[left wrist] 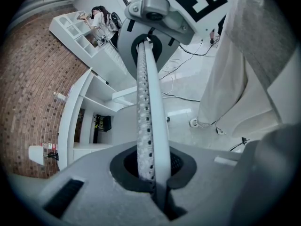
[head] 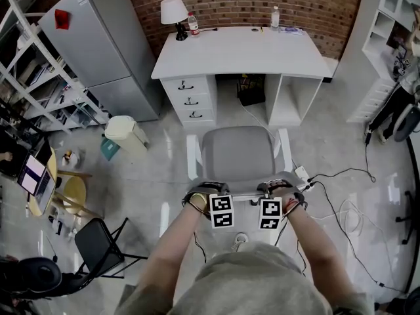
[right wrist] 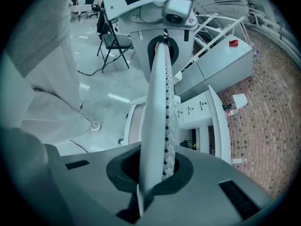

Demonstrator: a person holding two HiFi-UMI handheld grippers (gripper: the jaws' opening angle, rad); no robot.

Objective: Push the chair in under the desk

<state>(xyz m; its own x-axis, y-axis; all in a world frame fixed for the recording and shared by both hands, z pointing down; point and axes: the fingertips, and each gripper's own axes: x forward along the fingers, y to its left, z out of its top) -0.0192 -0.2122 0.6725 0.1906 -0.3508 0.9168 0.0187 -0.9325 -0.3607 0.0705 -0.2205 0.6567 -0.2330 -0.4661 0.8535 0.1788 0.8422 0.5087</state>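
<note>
while the left gripper (head: 205, 192) and right gripper (head: 279, 188), fingers pressed together on nothing, sit at the back edge of the grey padded white-framed chair (head: 237, 151) at frame centre, the push seems underway; next, drive it straight under the white desk surface (head: 243, 51) at upper centre.

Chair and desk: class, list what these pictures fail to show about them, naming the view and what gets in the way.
1. Base of the chair: head view, hidden beneath its seat.
2. Tips of the left tongs and right tongs: head view, covered by their own bodies.
3. The dark thing under the desk: head view, shadowed, too small to name.
4. Label of the clear bottle: head view, too small.
</note>
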